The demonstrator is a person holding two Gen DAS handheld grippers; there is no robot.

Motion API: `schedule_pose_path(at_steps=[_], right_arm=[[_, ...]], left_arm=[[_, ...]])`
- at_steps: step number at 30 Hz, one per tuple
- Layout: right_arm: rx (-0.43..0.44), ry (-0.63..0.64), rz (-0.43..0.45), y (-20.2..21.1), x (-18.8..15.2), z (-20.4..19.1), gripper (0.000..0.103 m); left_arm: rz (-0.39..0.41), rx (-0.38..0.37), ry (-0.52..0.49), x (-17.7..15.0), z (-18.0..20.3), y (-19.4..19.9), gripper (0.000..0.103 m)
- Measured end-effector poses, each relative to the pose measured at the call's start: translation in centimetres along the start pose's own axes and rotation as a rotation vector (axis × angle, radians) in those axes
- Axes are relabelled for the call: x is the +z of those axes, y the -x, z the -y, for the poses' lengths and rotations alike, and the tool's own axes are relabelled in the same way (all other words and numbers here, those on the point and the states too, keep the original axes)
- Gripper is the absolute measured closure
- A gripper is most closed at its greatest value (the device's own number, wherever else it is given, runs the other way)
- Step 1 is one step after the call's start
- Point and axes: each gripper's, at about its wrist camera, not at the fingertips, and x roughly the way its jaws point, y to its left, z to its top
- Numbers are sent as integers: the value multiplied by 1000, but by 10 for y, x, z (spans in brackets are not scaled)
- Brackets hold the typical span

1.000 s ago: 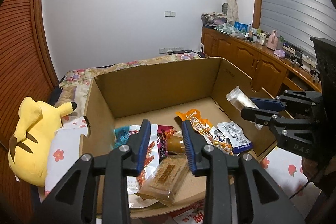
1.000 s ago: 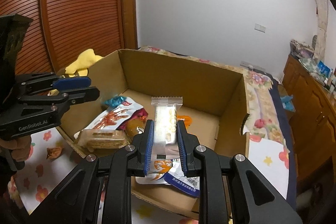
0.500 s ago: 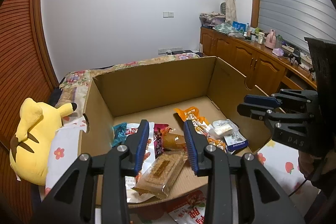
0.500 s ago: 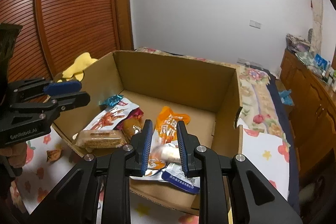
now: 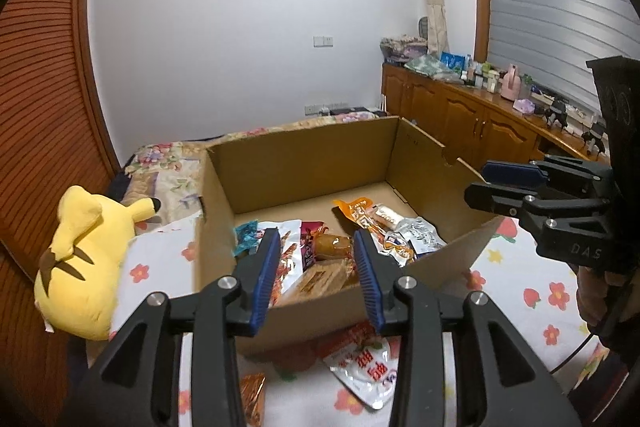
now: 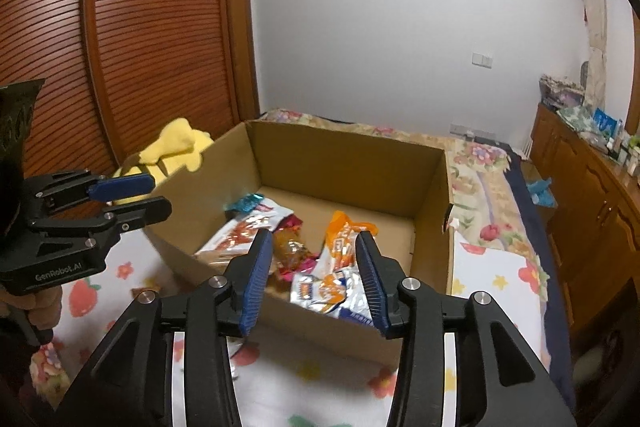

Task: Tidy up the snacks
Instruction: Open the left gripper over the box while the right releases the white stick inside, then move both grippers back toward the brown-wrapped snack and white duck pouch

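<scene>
The open brown cardboard box (image 5: 304,163) sits on the flower-print bedsheet (image 5: 532,279); I take the box as landmark. Inside it lie the bagged snacks, among them an orange foil pouch (image 6: 344,239). One red-and-white snack packet (image 5: 368,363) remains outside, just before the box's near wall. My left gripper (image 5: 316,279) and right gripper (image 6: 312,279) both stand parted and empty, jaws having just been opening (nothing between them). I judge the outside packet comes next: approach low, pinch one edge.

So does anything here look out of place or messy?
Yes: a red and white snack packet and an orange foil wrapper lie on the flowered sheet outside the cardboard box, while the other snacks sit jumbled inside it.
</scene>
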Motion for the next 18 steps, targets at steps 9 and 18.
schedule_pose_path(at_steps=[9, 18], right_arm=[[7, 35, 12, 33, -13, -40, 50], [46, 18, -49, 22, -42, -69, 30]], left_arm=[[34, 29, -8, -23, -9, 56, 63], [-14, 48, 10, -60, -27, 69, 53]])
